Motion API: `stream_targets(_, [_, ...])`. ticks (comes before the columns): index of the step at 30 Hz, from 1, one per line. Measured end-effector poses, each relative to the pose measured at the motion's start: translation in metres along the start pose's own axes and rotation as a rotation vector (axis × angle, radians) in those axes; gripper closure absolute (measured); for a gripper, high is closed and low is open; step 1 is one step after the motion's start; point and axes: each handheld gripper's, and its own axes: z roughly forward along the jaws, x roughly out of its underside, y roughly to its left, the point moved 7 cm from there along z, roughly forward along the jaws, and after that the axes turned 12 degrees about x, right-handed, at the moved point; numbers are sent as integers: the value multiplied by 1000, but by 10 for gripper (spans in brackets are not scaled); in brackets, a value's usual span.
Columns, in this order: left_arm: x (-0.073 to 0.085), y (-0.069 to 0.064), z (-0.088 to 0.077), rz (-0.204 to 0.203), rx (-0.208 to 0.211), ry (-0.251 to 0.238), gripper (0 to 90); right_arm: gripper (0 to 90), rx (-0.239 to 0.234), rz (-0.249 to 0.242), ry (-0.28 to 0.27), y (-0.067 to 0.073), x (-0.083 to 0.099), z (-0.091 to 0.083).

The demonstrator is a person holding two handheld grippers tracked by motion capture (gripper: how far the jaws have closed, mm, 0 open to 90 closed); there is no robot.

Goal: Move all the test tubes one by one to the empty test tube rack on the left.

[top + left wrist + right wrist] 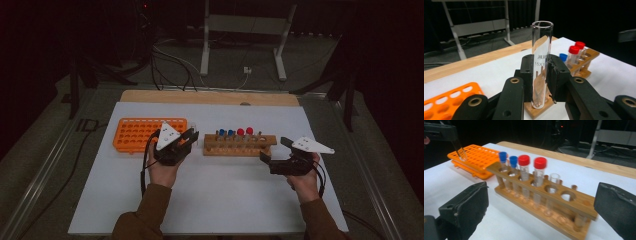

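The orange rack (147, 134) sits on the left. Next, the left gripper (189, 136) squeezes a glass tube (541, 62), upright, between both racks. The wooden rack (239, 144) follows. The right gripper (275, 149) is wide open, holding nothing.

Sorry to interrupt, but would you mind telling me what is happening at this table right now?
A person works with two hand-held grippers. The left gripper is shut on an uncapped clear glass test tube, held upright between the orange plastic grid rack and the wooden test-tube rack. The right gripper is open with nothing between its fingers, at the wooden rack's right end. That rack holds two blue-capped tubes, two red-capped tubes and one uncapped tube.
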Motion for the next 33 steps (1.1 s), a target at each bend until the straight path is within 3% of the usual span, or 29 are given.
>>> stream_targets(4, [1,10,-3,17,-48,-1,765,0,14,10,-9,-8,4,-5])
stream_targets(7, [3,17,-3,22,-71,7,765,0,10,38,-9,-12,8,-6])
stream_targets(13, [9,27,-2,20,-107,19,765,0,13,44,-16,-14,8,-7])
stream_targets(25, [28,47,4,-19,-167,50,765,0,18,47,-17,-13,9,-8])
stream_targets(33, [38,56,10,-49,-185,72,765,0,11,44,-10,-12,11,-6])
